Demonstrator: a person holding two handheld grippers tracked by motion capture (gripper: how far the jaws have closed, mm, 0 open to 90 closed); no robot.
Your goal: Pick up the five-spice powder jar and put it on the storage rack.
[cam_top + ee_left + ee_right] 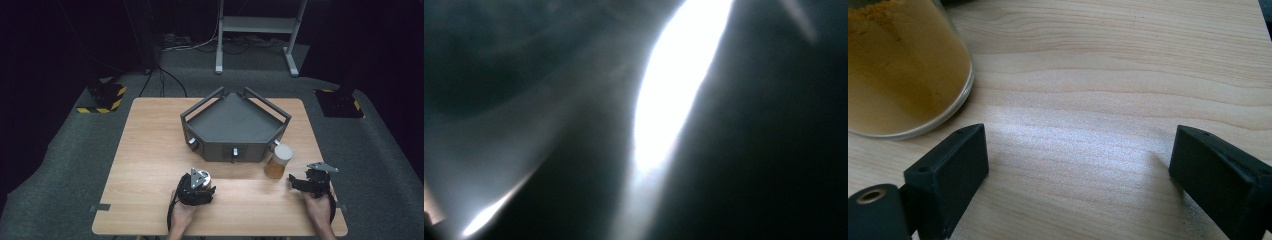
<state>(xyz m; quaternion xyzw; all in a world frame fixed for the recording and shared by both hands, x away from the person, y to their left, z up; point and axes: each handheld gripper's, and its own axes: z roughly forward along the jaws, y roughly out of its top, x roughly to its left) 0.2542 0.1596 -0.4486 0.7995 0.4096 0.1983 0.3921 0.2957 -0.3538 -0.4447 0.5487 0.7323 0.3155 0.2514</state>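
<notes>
Jaws, left gripper (pixel 200 184): closed down, per the high view, over a small whitish-topped object (pixel 204 176) that sits under the grey three-cornered plate; what the object is cannot be told, and whether the pads actually press on it cannot be told either. The left gripper view is a blur of dark surfaces with one bright streak, nothing legible.

Jaws, right gripper (pixel 1078 170): standing wide apart, nothing between them but bare wood. In the high view the right gripper (pixel 300 184) rests at the table's 4 o'clock corner, held by the right hand (pixel 318 206).

Item 1: glass jar (pixel 278 161), white lid, filled with orange-yellow powder. Upright on the table, just beside the tray's front right corner, at about 10 o'clock from the right gripper and apart from it. In the right gripper view its base (pixel 903 70) stands at 10 o'clock, beyond the nearer jaw, not touching it.

Item 2: dark grey tray (pixel 235 120), angular, with raised rails and small fittings on its front wall. Sits at table centre, toward 12 o'clock.

Item 3: wooden table (pixel 150 150), light grain. Left gripper sits on it at 6 o'clock, in the left hand (pixel 182 215), well apart from the jar.
</notes>
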